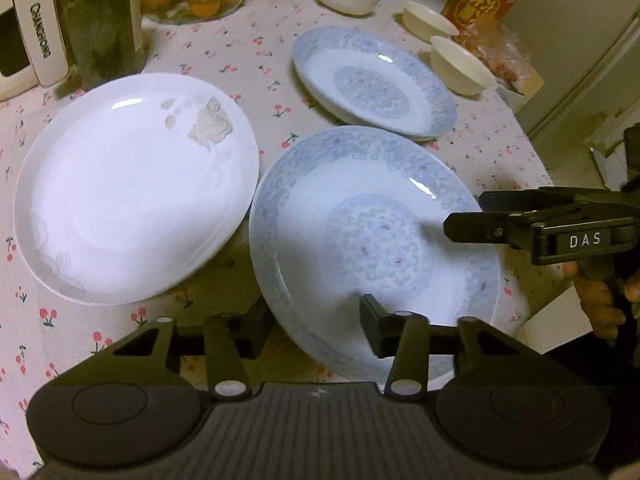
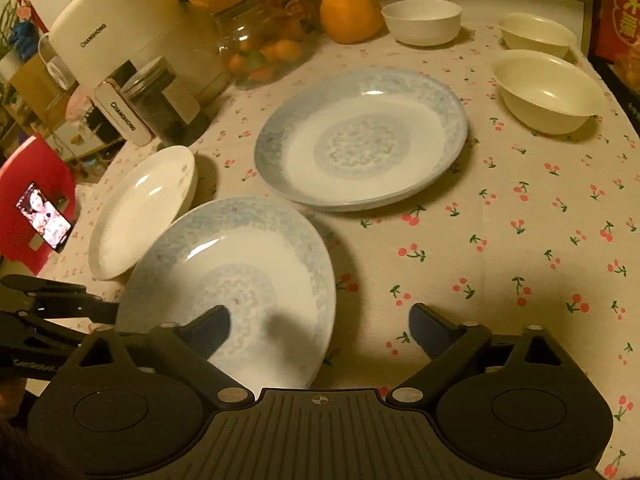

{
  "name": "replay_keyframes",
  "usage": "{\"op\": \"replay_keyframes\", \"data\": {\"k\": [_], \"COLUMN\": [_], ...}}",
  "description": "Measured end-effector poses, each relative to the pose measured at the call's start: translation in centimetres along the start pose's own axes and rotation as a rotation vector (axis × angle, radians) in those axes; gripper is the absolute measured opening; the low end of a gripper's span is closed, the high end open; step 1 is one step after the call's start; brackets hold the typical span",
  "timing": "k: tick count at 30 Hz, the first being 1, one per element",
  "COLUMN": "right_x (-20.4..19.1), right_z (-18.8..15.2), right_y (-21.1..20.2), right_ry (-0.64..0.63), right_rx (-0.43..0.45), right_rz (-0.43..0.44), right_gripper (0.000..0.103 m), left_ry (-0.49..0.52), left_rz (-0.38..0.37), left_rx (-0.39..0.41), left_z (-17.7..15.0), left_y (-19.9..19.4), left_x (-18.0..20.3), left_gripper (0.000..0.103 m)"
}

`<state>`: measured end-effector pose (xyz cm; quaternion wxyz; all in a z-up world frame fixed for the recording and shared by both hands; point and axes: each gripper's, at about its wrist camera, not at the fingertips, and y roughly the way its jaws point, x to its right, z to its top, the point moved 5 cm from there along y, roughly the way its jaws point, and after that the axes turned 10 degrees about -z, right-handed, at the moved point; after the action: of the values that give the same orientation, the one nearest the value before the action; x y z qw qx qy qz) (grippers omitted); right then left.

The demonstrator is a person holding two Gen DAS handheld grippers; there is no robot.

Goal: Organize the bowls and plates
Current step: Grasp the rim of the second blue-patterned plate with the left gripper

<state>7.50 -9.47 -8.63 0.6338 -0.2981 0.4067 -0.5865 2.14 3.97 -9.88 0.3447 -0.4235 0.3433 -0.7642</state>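
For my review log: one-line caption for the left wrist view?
Left gripper straddles the near rim of a tilted blue-patterned plate; the right gripper reaches in over its other side.

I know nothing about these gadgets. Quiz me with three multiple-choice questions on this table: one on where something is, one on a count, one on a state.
1. Whose rim sits between the left gripper's fingers? A) white plate B) nearer blue plate C) a bowl
2. How many white bowls stand on the table? A) two B) three C) five
3. The right gripper is: A) open, empty B) shut on a bowl C) shut on an orange

Answers: B, one finger is inside its rim, one outside; B, three stand along the far side; A, its fingers are wide apart, pressing on nothing.
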Motion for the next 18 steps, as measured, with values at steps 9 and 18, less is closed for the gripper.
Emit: {"op": "replay_keyframes", "data": {"k": [9, 18], "right_x": [-1.0, -1.4], "right_z": [-0.6, -0.4], "right_y": [0.3, -0.6], "right_ry": [-0.052, -0.124], "right_rx": [-0.021, 0.037], "right_rz": [0.014, -0.049], "right_gripper": [0.028, 0.017], "left_ry": [-0.05, -0.057], "left_rz": [0.025, 0.032], "left_rx": [0.016, 0.042], "left_z": [0.3, 0.3], "left_y": [-0.2, -0.8], "left_x": [-0.8, -1.1], "left_gripper": [0.024, 0.018]}}
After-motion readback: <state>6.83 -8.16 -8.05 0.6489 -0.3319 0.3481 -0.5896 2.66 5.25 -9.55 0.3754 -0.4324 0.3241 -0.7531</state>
